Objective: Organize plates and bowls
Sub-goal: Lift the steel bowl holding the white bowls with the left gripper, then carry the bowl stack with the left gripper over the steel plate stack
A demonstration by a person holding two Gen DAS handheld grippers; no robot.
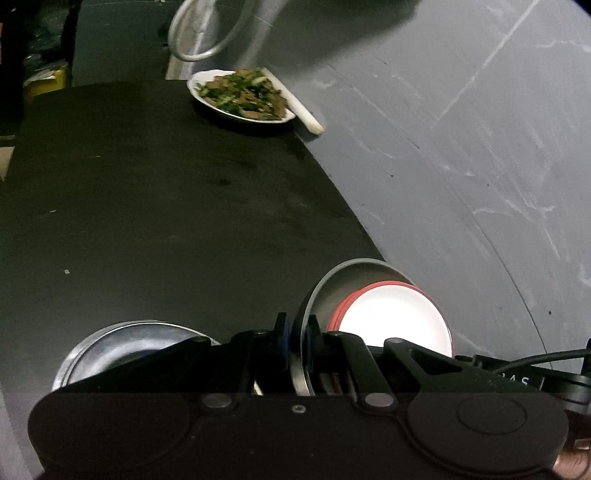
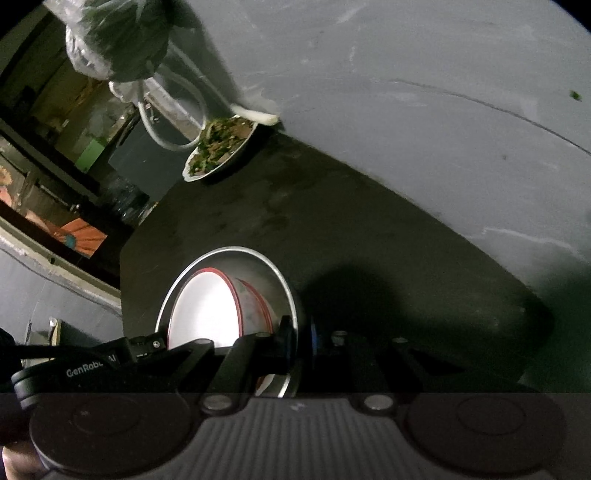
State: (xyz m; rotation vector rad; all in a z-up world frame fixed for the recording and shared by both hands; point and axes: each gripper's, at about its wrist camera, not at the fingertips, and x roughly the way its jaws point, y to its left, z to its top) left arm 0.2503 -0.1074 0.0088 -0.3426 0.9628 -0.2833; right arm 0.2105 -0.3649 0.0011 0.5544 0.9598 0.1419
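Both grippers, left and right, have jaws clamped on opposite rims of a metal bowl holding red-rimmed plates above the tabletop.

Dark tabletop against a scuffed grey wall. White leek-like stalk leaning at the wall. Pale hose loop behind. Plastic bag of greens hanging above.
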